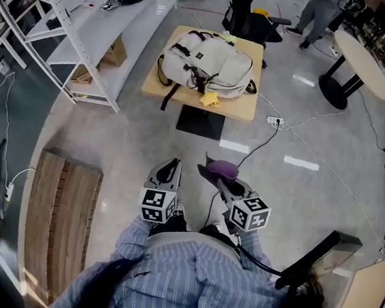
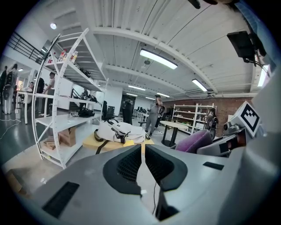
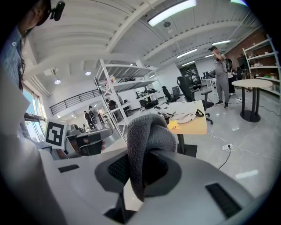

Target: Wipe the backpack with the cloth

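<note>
A cream backpack with black straps lies on a small wooden table some way ahead of me; it also shows in the left gripper view and the right gripper view. A small yellow item lies at the backpack's near edge. My right gripper is shut on a folded purple-grey cloth, held well short of the table. Beside it, my left gripper is shut with nothing in it.
White metal shelving stands left of the table, with cardboard boxes on its lowest level. A wooden pallet lies on the floor at my left. A power strip and cable trail right of the table. Beyond are an office chair, a round table and a person.
</note>
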{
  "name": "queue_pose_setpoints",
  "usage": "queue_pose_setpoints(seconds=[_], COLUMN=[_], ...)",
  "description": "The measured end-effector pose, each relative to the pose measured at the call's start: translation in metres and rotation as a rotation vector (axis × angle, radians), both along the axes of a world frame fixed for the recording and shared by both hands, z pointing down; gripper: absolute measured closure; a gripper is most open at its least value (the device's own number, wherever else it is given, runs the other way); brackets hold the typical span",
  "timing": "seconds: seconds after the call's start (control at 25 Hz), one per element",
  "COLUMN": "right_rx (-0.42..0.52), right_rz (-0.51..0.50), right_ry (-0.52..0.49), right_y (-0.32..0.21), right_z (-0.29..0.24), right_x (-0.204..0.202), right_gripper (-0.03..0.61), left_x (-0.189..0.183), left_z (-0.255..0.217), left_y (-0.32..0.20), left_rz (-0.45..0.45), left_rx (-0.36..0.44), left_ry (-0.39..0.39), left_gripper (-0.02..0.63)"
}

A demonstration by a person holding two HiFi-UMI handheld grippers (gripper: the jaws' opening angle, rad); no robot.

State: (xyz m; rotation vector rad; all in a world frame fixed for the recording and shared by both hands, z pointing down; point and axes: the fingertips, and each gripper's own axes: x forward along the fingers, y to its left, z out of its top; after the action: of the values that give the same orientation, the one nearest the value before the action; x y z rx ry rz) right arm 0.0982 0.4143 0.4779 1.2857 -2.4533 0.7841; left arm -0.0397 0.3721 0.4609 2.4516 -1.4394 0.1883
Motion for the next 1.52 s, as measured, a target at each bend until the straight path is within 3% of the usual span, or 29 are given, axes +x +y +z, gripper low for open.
queue_pose_setpoints(seconds=[0.64, 0.96, 1.2, 1.52], right_rx=[-0.021, -0.056, -0.066, -0.030], right_rz=[0.102, 0.146, 0.106, -0.027], right_ry=[0.017, 0.036, 0.013, 0.013], right_y=[-0.024, -0.050, -0.107, -0.231], right_z=[0.010, 0.013, 0.023, 0.012], right_x=[-0.030, -0.006, 0.004, 0.027], right_gripper=[0.537, 0.537, 0.537, 0.537], left_x=[-0.058, -0.048, -0.046, -0.012], left_z=[0.021, 0.030, 0.037, 0.014], left_y=[-0.020, -0.049, -0.101, -0.215], left_rz=[0.024, 0.026, -0.036, -0.109], left_rx=[-0.026, -0.065, -0.086, -0.050], left_ry=[-0.009, 0.025, 0.026, 0.040], left_gripper=[0.584, 0.584, 0.584, 0.584])
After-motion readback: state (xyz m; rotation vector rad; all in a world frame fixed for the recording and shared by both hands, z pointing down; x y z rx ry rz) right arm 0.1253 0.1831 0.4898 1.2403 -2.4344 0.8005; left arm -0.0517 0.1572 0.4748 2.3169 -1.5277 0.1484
